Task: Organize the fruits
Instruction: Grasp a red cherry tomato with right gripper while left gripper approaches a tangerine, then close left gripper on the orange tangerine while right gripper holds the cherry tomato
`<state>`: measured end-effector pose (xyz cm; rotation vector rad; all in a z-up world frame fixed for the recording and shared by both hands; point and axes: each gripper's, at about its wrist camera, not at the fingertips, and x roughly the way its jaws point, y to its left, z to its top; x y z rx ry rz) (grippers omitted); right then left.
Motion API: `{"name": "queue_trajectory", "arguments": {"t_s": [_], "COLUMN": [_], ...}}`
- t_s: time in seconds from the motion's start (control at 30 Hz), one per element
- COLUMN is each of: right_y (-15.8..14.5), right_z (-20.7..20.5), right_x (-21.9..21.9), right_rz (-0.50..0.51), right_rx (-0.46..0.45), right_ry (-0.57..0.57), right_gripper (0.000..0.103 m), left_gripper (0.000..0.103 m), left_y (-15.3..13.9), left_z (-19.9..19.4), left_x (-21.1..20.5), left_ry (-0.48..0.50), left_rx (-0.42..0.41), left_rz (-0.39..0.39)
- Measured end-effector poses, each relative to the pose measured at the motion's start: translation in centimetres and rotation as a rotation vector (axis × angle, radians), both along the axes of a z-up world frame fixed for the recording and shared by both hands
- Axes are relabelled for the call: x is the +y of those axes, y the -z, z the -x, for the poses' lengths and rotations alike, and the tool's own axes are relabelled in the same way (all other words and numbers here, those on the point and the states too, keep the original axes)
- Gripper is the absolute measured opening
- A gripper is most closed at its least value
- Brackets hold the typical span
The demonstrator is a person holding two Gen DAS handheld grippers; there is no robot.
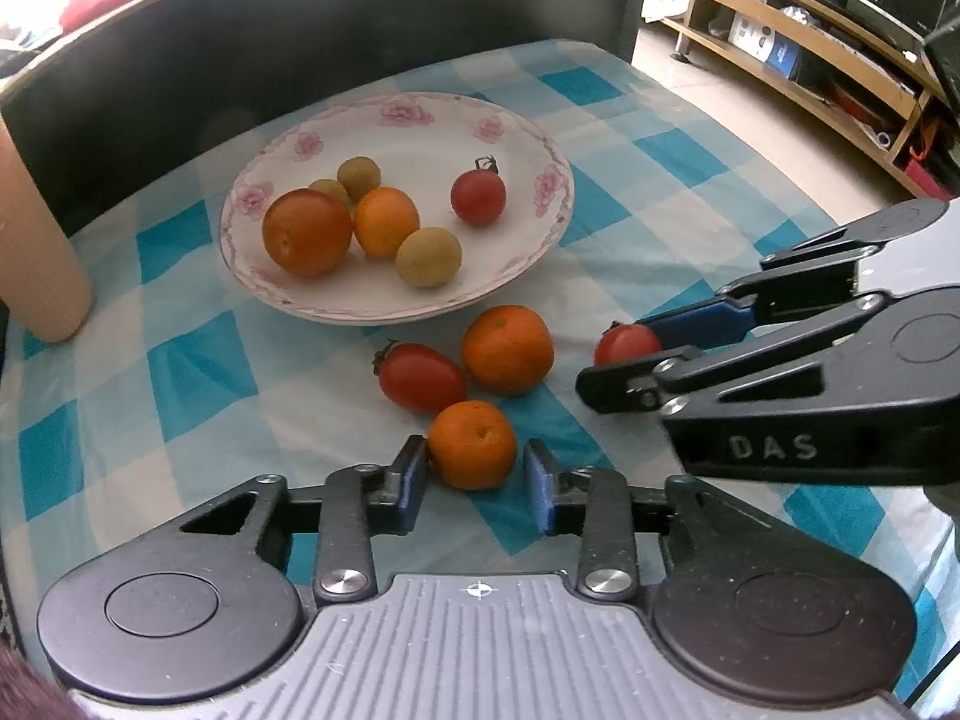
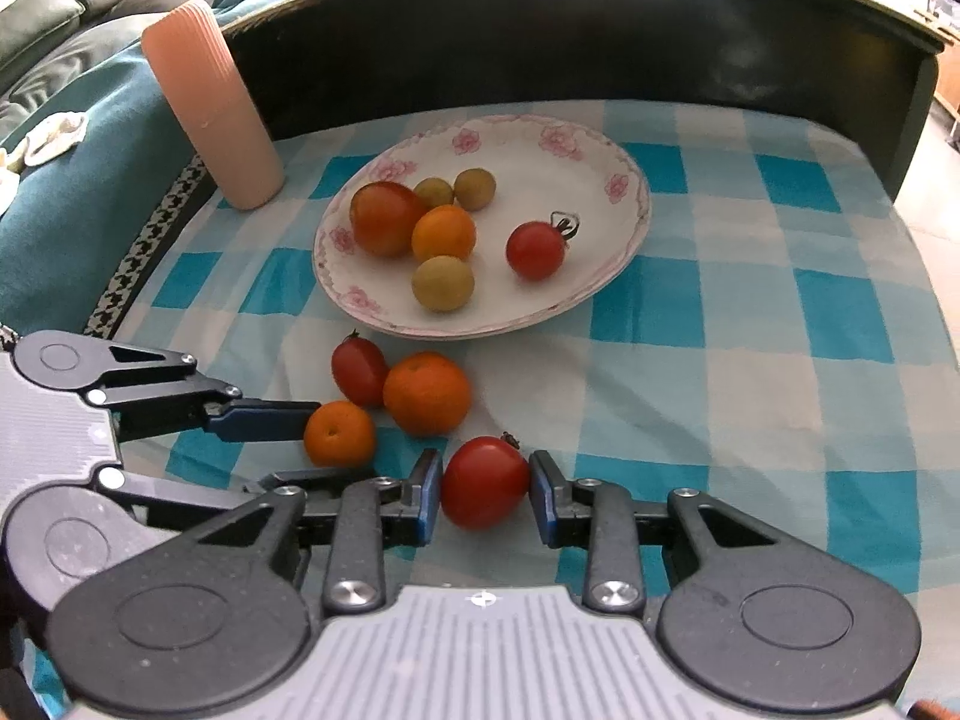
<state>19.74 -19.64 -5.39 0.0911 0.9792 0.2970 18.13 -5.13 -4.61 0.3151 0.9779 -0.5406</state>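
From the left wrist, the floral plate (image 1: 543,150) held six fruits, a cherry tomato (image 1: 478,197) apart from the rest; the left tool (image 1: 477,474) stood spread around a small orange (image 1: 473,445) on the bench (image 1: 678,228). From the right wrist, the right tool (image 2: 485,489) stood spread, flanking a tomato (image 2: 485,481) below the plate.

left claw (image 1: 474,474): parted, low | right claw (image 2: 485,495): parted, low, alongside

Raised letters "DAS" — on right claw (image 1: 621,360) body, left wrist view.
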Motion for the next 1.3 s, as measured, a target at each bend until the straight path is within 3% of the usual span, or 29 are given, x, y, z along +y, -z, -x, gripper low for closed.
{"name": "queue_trajectory", "arguments": {"t_s": [0.43,0.57,0.77,0.87,0.97,1.3], "right_y": [0.5,0.7,0.8,0.9,0.9,0.7], "right_z": [0.8,0.8,0.7,0.7,0.7,0.9], "right_x": [-0.4,-0.5,-0.6,-0.7,-0.6,0.7], "right_rz": [0.019,0.015,0.010,0.004,0.007,0.064], "right_rx": [0.019,0.022,0.025,0.029,0.030,0.013], "right_ry": [-0.009,-0.005,-0.002,0.002,0.003,-0.037], "right_gripper": [0.047,0.047,0.047,0.047,0.047,0.047], "left_gripper": [0.038,0.046,0.049,0.048,0.040,0.039], "left_y": [-0.4,-0.1,0.4,0.4,0.2,-0.1], "left_z": [0.1,-0.2,-0.9,-0.7,-0.4,0.1], "left_x": [0.9,0.4,-0.2,-0.4,-0.3,0.0], "left_ry": [-0.011,-0.013,-0.036,-0.035,-0.030,-0.023], "left_rx": [0.011,0.012,0.000,-0.003,-0.001,-0.001], "left_rz": [0.019,0.016,0.014,0.002,-0.012,-0.025]}}
